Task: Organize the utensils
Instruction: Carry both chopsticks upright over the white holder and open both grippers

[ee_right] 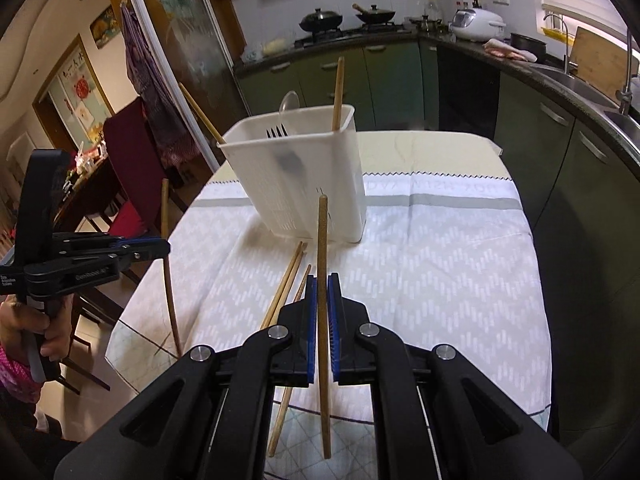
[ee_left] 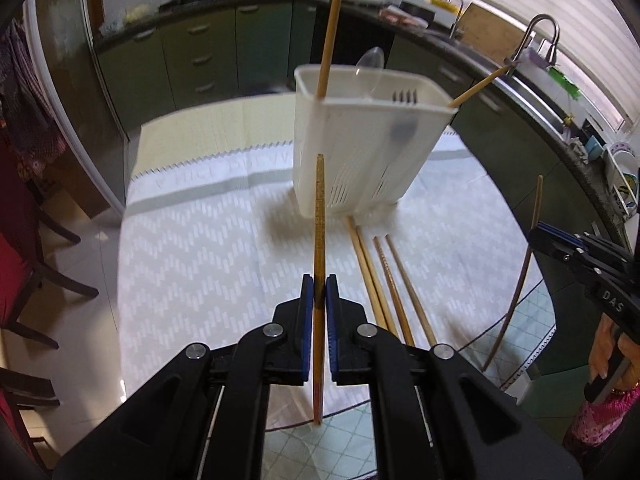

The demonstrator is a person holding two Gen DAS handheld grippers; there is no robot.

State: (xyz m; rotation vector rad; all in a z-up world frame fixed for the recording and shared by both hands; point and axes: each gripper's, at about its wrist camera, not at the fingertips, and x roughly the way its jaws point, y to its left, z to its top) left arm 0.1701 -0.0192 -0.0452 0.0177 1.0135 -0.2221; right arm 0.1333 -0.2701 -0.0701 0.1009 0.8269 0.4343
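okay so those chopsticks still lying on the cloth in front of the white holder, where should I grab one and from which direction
Take the outermost loose chopstick near its middle, coming straight down from above with the fingers across its length. The four lie flat and nearly parallel on the cloth, close together, so an outer one probably leaves room for a finger. Both the left gripper and right gripper already hold a chopstick.
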